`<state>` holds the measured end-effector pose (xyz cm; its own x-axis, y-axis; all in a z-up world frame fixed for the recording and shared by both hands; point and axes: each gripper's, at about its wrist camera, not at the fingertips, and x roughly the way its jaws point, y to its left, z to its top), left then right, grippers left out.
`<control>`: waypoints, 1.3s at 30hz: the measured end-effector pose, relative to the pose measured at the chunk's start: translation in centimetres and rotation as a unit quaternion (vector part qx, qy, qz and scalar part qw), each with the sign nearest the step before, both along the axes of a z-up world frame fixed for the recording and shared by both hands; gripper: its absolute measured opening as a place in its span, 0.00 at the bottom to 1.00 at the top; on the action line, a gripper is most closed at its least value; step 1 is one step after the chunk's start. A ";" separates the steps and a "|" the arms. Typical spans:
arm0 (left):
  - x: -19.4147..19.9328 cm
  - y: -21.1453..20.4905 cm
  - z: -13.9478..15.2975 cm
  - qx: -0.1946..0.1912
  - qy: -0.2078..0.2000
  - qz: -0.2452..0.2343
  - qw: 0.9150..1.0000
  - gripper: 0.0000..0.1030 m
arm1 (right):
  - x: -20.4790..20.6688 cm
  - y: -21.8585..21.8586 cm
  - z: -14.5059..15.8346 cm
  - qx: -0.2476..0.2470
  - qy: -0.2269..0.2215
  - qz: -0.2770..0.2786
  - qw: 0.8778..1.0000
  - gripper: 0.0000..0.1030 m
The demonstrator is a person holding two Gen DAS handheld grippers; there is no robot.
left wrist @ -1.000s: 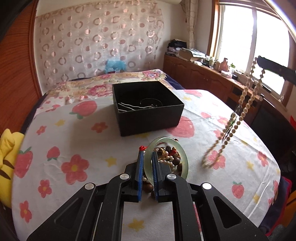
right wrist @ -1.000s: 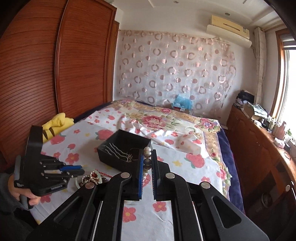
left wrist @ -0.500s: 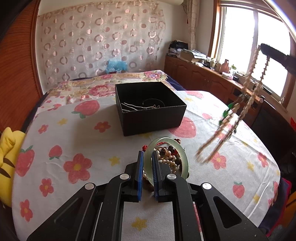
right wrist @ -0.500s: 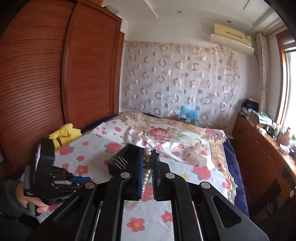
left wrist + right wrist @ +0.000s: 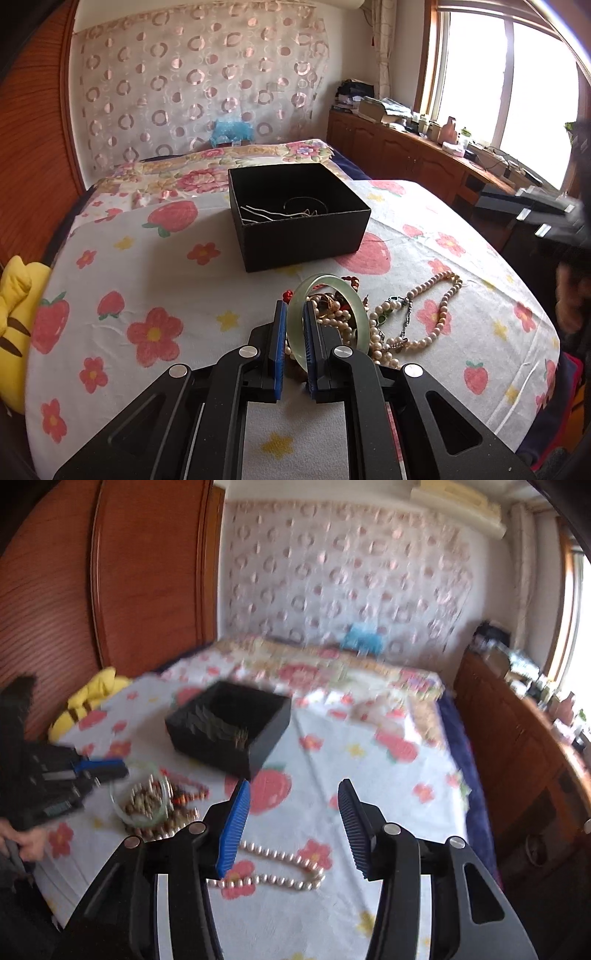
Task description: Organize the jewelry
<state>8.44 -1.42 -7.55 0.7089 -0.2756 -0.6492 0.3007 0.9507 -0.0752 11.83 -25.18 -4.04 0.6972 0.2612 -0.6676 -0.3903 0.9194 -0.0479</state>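
Between the left gripper's (image 5: 294,345) blue pads, a pale green bangle (image 5: 327,317) is clamped upright; the black box (image 5: 295,214) sits beyond.

From the right wrist, the right gripper (image 5: 293,827) has just been opening, nothing between its jaws, the pearl necklace (image 5: 280,871) lying just below.

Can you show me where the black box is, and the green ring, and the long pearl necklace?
black box (image 5: 303,236), left wrist view, on its front wall.
green ring (image 5: 295,321), left wrist view, on its rim between the blue pads.
pearl necklace (image 5: 280,880), right wrist view, on the beads lying on the sheet.
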 end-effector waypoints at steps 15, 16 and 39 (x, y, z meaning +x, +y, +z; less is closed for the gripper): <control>-0.3 0.1 0.1 0.000 0.003 -0.002 1.000 0.08 | 2.0 2.8 -7.0 -0.041 0.091 0.078 0.992 0.50; -0.3 0.1 0.0 0.000 0.003 -0.003 1.000 0.08 | 2.1 2.8 -7.0 -0.041 0.088 0.082 0.992 0.50; -0.6 0.5 0.2 -0.006 -0.003 0.003 1.000 0.08 | -0.8 2.4 2.1 0.025 -0.024 0.106 0.994 0.08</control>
<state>7.82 -0.92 -7.33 0.7139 -0.2792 -0.6422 0.2956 0.9515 -0.0851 11.04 -22.73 -1.96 0.6543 0.4372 -0.6171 -0.5736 0.8187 -0.0281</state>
